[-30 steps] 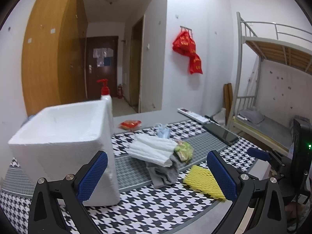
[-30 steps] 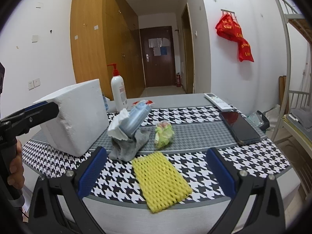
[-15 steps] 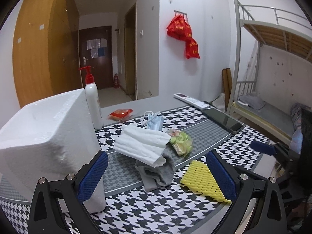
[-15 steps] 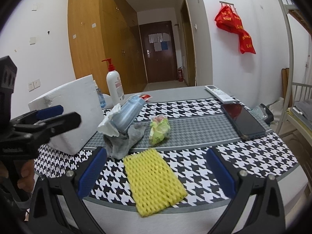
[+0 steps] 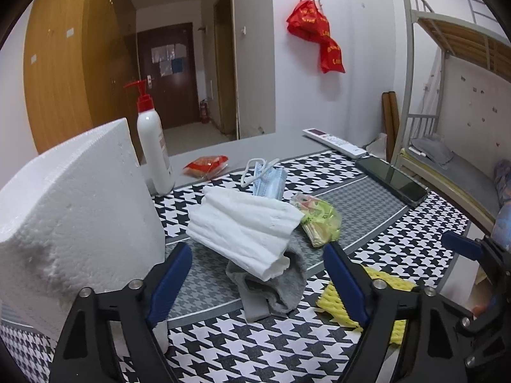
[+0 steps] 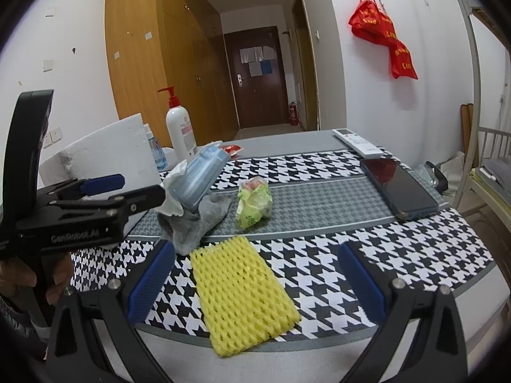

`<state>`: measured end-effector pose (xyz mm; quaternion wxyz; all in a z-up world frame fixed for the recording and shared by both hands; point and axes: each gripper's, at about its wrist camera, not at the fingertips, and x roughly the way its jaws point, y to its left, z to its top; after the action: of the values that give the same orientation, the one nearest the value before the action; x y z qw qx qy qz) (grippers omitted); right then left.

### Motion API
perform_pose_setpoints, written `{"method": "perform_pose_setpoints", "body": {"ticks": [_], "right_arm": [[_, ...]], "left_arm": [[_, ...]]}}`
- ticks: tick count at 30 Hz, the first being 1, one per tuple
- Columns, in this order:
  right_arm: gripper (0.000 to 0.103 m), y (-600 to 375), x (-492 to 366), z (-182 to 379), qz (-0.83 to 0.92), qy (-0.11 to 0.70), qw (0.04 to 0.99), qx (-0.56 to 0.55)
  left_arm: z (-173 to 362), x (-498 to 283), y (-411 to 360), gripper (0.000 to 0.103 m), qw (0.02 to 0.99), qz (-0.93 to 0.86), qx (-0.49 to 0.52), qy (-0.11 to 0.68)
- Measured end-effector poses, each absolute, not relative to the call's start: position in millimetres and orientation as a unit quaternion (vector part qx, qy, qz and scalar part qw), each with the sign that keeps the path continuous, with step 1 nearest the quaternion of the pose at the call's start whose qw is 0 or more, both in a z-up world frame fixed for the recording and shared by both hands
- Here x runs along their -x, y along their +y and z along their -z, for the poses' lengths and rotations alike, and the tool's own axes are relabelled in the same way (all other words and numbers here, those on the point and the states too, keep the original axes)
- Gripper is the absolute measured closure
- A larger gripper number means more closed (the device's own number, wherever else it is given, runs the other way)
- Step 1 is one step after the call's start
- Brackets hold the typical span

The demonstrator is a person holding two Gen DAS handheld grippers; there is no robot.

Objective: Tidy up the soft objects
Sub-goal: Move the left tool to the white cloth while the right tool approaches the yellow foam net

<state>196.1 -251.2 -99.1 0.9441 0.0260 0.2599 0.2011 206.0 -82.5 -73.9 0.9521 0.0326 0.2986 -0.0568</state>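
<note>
lying in a loose heap near the middle of the houndstooth table cover (image 6: pixel 399 249), the soft things sit stacked on one another: a folded white cloth (image 5: pixel 246 226) rests on top of a crumpled grey sock (image 5: pixel 274 284), with a bundle of blue face masks (image 5: pixel 268 180) just behind it. a green crinkled wrapper (image 5: pixel 319 220) lies just beside the cloth on its right, and a yellow foam net sleeve (image 6: pixel 242 293) lies flat at the near edge of the table, apart from the heap.

the left gripper (image 5: pixel 257 282) points down at the heap with its blue pads either side of the grey sock and the low end of the white cloth; its jaws have just been closing and stand partly narrowed, yet the pads do not press on the fabric. in the right wrist view it reaches in from the left, just short of the heap. the right gripper (image 6: pixel 255 282) has its jaws spread wide over the yellow sleeve and grips nothing.

a white foam box (image 5: pixel 73 223) stands just left of the heap, with a white pump bottle (image 5: pixel 153 153) behind it. a dark phone (image 6: pixel 399 188) and a white remote (image 6: pixel 356 142) lie on the far right of the table.
</note>
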Motion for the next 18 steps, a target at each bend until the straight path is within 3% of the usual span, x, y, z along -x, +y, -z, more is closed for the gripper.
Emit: {"method": "perform_pose_setpoints", "body": {"ticks": [11,15,18], "right_arm": [[0.000,-249,-196,102,-0.187,0.270,0.944,-0.026],[0.000,-246,-196,100,-0.170,0.271,0.947,-0.032],[0.000,-239,-192,98,-0.158,0.272,0.949,-0.029]], "left_arm": [[84,-214,-82,0.057,0.947,0.074,-0.027,0.311],[85,-214,-79,0.076,0.946,0.088,-0.029,0.312],[82,-209,-76,0.084,0.946,0.106,-0.029,0.305]]}}
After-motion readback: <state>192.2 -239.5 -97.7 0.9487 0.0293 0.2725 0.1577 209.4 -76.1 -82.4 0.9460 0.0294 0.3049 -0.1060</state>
